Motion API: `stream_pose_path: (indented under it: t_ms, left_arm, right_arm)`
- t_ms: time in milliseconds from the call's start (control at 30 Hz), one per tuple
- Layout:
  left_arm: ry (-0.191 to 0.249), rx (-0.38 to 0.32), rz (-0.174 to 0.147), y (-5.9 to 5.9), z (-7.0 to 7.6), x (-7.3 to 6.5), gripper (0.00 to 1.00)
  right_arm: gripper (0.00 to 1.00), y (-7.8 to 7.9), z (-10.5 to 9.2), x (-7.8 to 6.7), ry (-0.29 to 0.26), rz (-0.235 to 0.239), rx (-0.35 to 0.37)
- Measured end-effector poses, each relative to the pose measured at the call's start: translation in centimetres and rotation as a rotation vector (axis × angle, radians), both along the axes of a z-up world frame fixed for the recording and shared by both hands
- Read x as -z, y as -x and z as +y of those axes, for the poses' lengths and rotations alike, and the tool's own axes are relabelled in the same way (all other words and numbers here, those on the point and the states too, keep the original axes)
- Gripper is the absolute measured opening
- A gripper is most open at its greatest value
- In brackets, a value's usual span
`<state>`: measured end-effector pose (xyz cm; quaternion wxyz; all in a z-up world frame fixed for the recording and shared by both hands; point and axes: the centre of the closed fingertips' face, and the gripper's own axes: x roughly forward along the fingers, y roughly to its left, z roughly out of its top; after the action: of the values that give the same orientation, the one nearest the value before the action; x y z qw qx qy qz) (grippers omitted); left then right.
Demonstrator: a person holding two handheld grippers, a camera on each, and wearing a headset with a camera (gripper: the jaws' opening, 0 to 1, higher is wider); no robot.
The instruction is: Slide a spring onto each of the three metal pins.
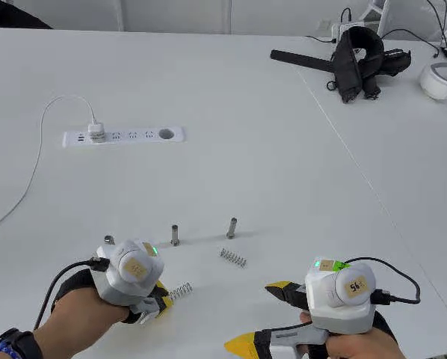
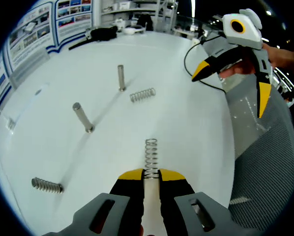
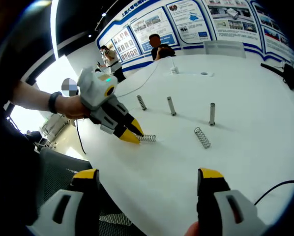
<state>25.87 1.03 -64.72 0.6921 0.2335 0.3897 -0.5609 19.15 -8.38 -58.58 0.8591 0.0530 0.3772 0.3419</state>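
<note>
Springs first: in the head view we see one spring (image 1: pixel 180 290) clamped in the left gripper (image 1: pixel 161 301), a loose spring (image 1: pixel 233 257) lying on the white table (image 1: pixel 283 149) near two bare pins (image 1: pixel 175 235) (image 1: pixel 232 227), and the right gripper (image 1: pixel 261 318) spread wide, empty. In the left gripper view our jaws pinch the clamped spring's near end. In the right gripper view a third pin (image 3: pixel 141 102) wears a spring.

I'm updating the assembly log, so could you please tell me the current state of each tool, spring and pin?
Left tool: shut on one end of the held spring.
Right tool: open, empty.
Loose spring: lying flat on the table, free.
Middle pin: upright, bare.
Right pin: upright, bare.
Left pin: upright, apparently with a fitted spring over it.
</note>
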Motion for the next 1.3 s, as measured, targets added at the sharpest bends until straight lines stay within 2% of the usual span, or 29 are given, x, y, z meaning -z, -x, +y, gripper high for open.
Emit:
stream_pose_path:
  t_ms: [67, 133, 300, 400, 500, 600, 833, 1067, 1300]
  left_arm:
    - [0.007, -0.008, -0.001, 0.3, 0.4, -0.2, 0.10]
    - [0.033, -0.061, 0.016, 0.2, 0.7, -0.5, 0.10]
    - [0.033, -0.084, 0.015, 0.5, 2.2, -0.8, 0.10]
    - [0.052, -0.093, 0.021, 0.8, 2.8, -1.1, 0.10]
    - [0.051, -0.105, 0.013, 0.9, 3.5, -1.3, 0.10]
    - [0.075, -0.135, 0.008, 0.9, 4.0, -2.2, 0.10]
    - [0.109, -0.158, -0.016, 1.3, 4.7, -4.0, 0.10]
    - [0.138, -0.155, -0.031, 2.4, 5.2, -5.3, 0.10]
    - [0.151, -0.143, -0.054, 3.5, 5.6, -6.8, 0.10]
  right_arm:
    - [0.83, 0.0, 0.4, 0.0, -0.005, 0.003, -0.009]
    - [0.83, 0.0, 0.8, 0.1, -0.009, 0.004, -0.019]
    - [0.83, 0.1, 1.8, 0.1, -0.017, 0.009, -0.047]
    - [0.82, 0.3, 2.5, 0.1, -0.022, 0.013, -0.066]
    - [0.81, 0.4, 3.0, 0.0, -0.025, 0.012, -0.083]
    - [0.81, 0.3, 3.5, -0.1, -0.028, 0.011, -0.099]
    - [0.80, -0.1, 4.3, -0.4, -0.034, 0.008, -0.125]
    - [0.76, -0.6, 5.2, -0.7, -0.049, 0.001, -0.151]
    - [0.70, -1.0, 7.2, -1.0, -0.094, 0.000, -0.187]
